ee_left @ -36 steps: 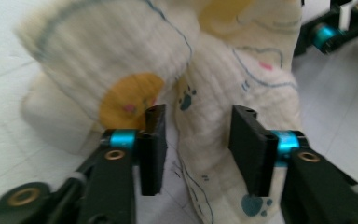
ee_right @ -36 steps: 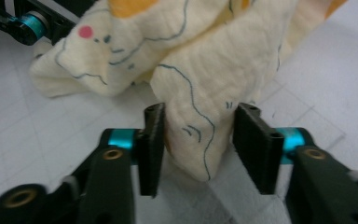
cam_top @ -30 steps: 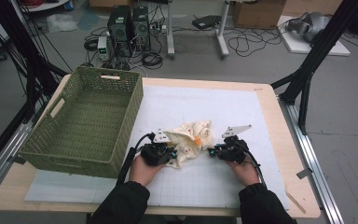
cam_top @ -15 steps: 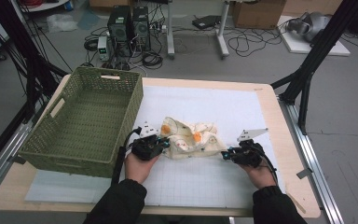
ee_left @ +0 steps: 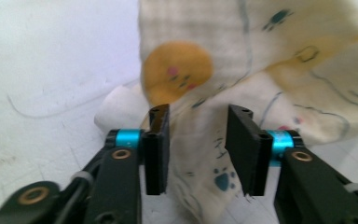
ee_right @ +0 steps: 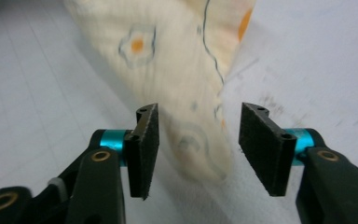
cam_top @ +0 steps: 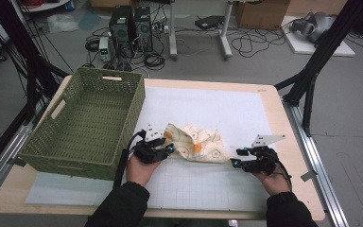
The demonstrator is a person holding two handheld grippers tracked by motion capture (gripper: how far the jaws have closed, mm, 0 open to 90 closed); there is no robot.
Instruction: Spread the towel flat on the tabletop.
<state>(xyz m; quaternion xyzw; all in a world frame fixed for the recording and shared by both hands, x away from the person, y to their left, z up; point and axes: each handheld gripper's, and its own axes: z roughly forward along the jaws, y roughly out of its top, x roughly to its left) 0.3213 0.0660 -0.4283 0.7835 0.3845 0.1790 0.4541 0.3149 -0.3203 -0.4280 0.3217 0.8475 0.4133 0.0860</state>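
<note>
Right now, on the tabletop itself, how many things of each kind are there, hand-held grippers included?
Green woven plastic basket: 1
Cream printed cloth with orange and blue figures: 1
White gridded mat: 1
Black two-jaw grippers, left gripper and right gripper: 2
Total: 5

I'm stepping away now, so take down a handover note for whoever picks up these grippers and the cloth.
Left gripper: jaws have just been opening, cloth end between them, not pinched.
Right gripper: jaws also just opened, cloth tip between them, loose.
Cloth lies rumpled on the white mat, pulled out between the two grippers, right of the green basket.
Done: cloth stretched out and let go.
Left: probably smoothing or folding it.
</note>
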